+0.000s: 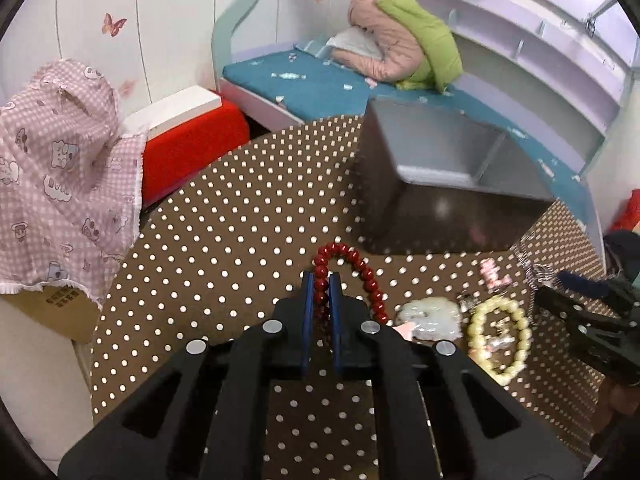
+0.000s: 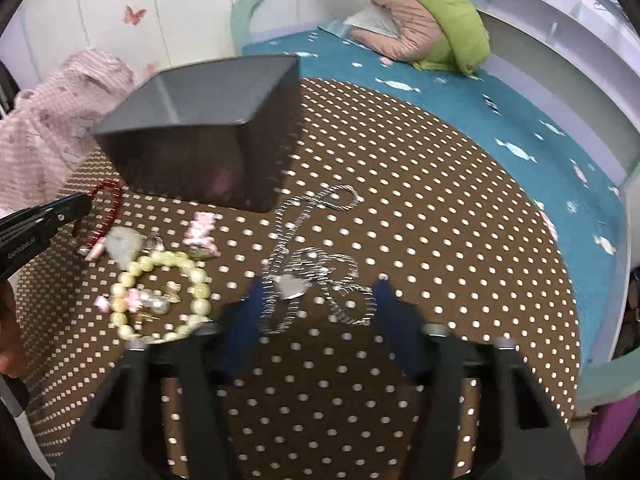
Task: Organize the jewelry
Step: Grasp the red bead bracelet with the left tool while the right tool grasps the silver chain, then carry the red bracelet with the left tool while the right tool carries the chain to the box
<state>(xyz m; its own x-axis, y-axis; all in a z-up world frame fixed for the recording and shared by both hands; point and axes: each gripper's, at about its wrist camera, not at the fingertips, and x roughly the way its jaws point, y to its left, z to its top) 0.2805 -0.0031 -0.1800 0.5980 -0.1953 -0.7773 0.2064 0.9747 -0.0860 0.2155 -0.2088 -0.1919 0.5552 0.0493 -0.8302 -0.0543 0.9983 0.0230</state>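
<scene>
1. Two grippers over one brown, white-dotted worktop [image 2: 420, 184]; items listed from the left as the right wrist view shows them.
2. Left gripper [image 1: 321, 280]: blue fingers [image 1: 307, 300] closed on one side of the red bead bracelet [image 1: 362, 268]; the rest of the loop arcs forward and to the right of the fingers, over the worktop.
3. Pale green stone pendant [image 2: 126, 246]: flat on the worktop, just beside the red bead bracelet.
4. Cream pearl bracelet [image 2: 200, 292]: flat on the worktop, touching or nearly touching the pendant; small pink and pearl trinkets [image 2: 144, 300] lie inside its ring.
5. Pink bear charm [image 2: 202, 234]: on the worktop, between the pearl bracelet and the box.
6. Grey box [image 2: 192, 136]: open-topped, with an inner divider seen from the left wrist; stands at the far side of the worktop, beyond all the jewelry.
7. Silver chain necklace [image 2: 316, 268]: loosely tangled, heart-shaped pendant [image 2: 292, 286] at its near end; lies on the worktop between the fingers of the right gripper.
8. Right gripper [image 2: 320, 300]: fingers spread wide, one on either side of the chain; holding nothing.
</scene>
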